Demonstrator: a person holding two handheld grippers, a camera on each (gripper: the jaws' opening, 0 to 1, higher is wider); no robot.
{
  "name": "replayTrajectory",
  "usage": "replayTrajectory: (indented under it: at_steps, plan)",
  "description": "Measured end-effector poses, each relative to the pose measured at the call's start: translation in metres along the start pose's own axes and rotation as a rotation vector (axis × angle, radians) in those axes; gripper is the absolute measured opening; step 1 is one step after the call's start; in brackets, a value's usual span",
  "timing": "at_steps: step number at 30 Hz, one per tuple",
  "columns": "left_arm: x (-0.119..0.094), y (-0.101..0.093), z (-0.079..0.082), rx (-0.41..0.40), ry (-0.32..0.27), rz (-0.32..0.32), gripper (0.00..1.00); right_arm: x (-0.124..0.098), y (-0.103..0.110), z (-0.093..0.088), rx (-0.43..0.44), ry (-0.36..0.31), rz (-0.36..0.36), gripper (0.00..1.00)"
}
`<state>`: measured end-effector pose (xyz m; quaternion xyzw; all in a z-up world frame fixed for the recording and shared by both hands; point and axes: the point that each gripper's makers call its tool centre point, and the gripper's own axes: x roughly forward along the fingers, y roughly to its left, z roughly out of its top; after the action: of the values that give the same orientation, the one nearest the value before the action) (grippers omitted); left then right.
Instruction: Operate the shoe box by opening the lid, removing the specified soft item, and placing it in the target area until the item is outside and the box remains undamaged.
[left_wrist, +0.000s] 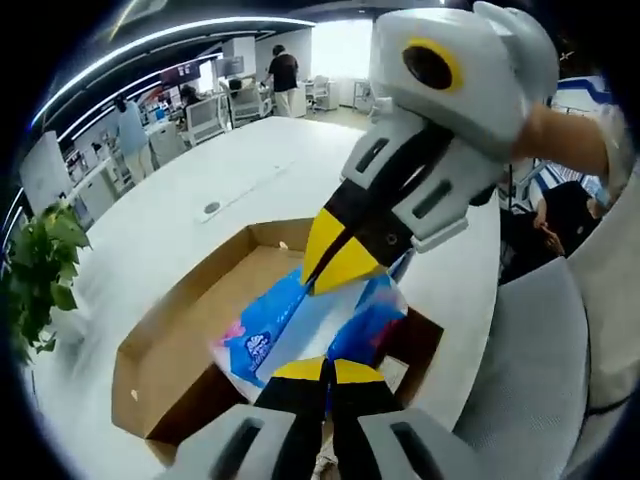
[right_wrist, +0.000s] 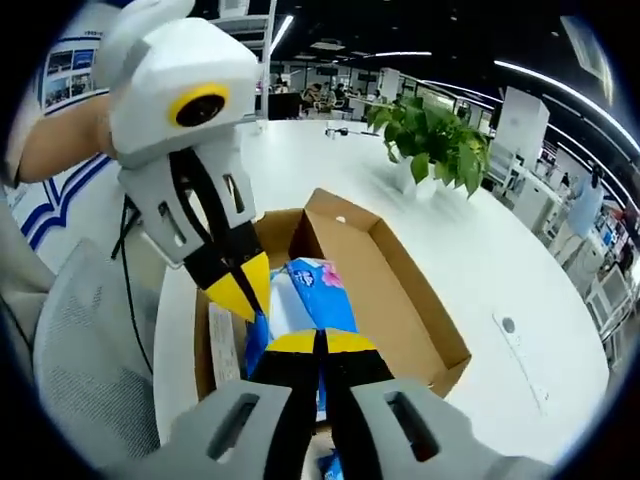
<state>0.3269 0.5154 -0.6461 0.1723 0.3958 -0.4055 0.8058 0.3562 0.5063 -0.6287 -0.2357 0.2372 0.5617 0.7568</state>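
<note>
box (left_wrist: 190, 330): open cardboard, on the white table (left_wrist: 200, 200), lid flap up at the far side in the right gripper view; looks intact
pack (left_wrist: 300, 335): blue-white soft tissue pack, over the box's near end, partly above the rim, both grippers on it
left gripper (left_wrist: 325, 372): jaws pressed together, tips at the pack's near edge; looks like a pinch on the wrapper
right gripper (left_wrist: 335, 262): comes in from upper right in the left gripper view, yellow tips closed on the pack's top edge
stage (judged): lid open, pack being lifted, not yet outside
risk 1: thin wrapper held by two grippers; pulling apart could tear it or slip one grip
risk 2: pack drops back in if either pinch is only on loose film
risk 3: pack or jaw catches the box wall on the way out, dragging or denting the cardboard
risk 4: box sits near the table edge by the chair (left_wrist: 530, 380); a sideways tug could shove it off
plant (right_wrist: 430, 140): well apart, no issue
</note>
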Motion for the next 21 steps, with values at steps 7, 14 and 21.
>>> replayTrajectory:
  at_steps: [7, 14, 21]
  plan:
    - [-0.008, -0.016, 0.022, 0.007, -0.031, -0.027, 0.0, -0.026, -0.004, 0.004, -0.016, -0.012, -0.018, 0.0]
    - [-0.004, -0.033, 0.04, 0.042, -0.044, -0.061, 0.0, -0.053, -0.006, -0.003, -0.022, -0.001, -0.036, 0.0]
    - [0.007, -0.049, 0.058, 0.058, -0.06, -0.099, 0.0, -0.073, -0.013, -0.018, -0.01, 0.019, -0.05, 0.0]
